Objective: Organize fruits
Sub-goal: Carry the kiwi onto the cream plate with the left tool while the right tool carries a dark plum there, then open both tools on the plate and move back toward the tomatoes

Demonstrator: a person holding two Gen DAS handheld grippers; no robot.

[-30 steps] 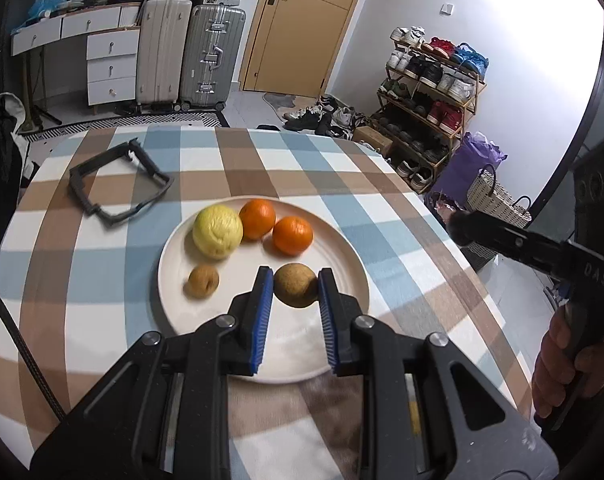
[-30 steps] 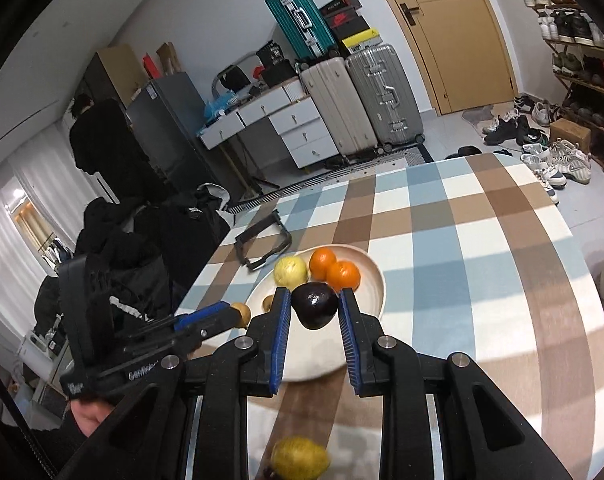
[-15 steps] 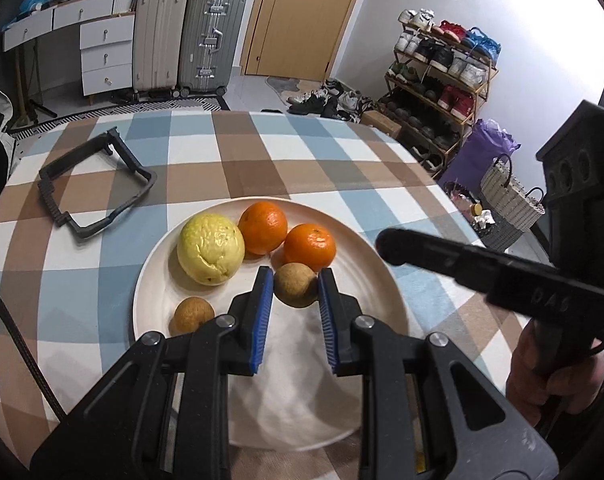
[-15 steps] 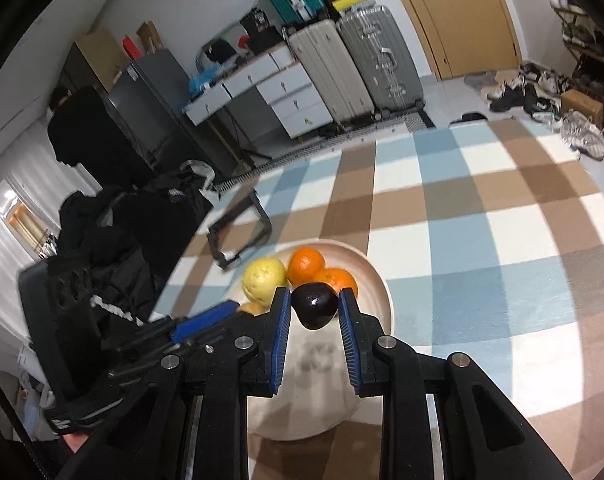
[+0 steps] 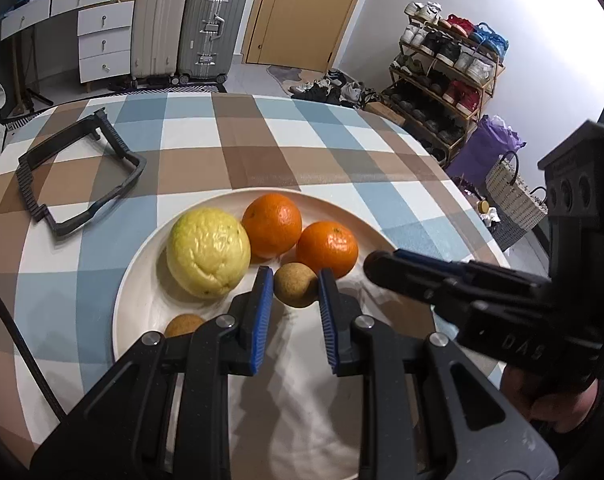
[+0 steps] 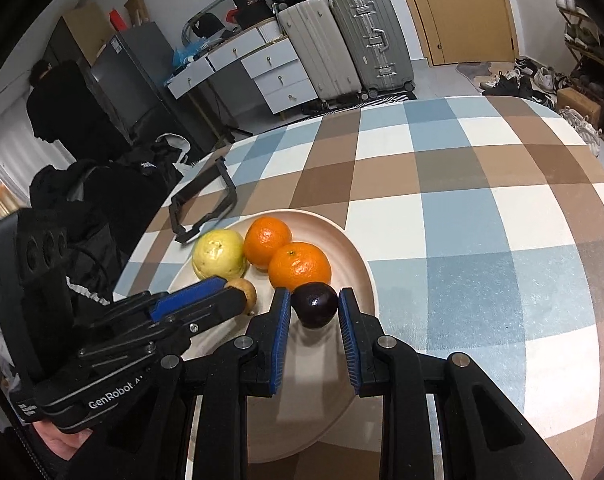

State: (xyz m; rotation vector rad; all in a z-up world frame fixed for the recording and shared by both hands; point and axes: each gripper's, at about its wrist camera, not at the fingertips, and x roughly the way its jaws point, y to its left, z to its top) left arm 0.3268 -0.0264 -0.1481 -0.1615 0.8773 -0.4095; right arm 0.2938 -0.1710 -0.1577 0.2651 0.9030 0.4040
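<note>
Both held fruits are round, so the main risk, as I judge it, is rolling. If the left gripper (image 5: pixel 293 286) lets go of its small brown fruit (image 5: pixel 295 284) on the sloped inside of the plate (image 5: pixel 139 264), the fruit could roll into the nearer orange (image 5: pixel 328 249) or out toward the centre. The dark plum (image 6: pixel 314 305) in the right gripper (image 6: pixel 314 308) sits low in the frame close to the plate's right rim, and a release there could send it over the edge onto the checked tablecloth (image 6: pixel 482 200). The two tools are also close together over the plate, so a sideways move by either could knock the other or push the yellow fruit (image 5: pixel 207 252).

The left gripper points forward and down over the middle of the plate, pinching the brown fruit between its blue pads (image 5: pixel 261 308), just below the two oranges at centre frame. The right gripper comes in from the lower edge of its view, its pads pressed on either side of the plum, just below the nearer orange. Whether either fruit touches the plate I cannot tell. A second small brown fruit (image 5: pixel 183 325) lies at the lower left of the plate.
</note>
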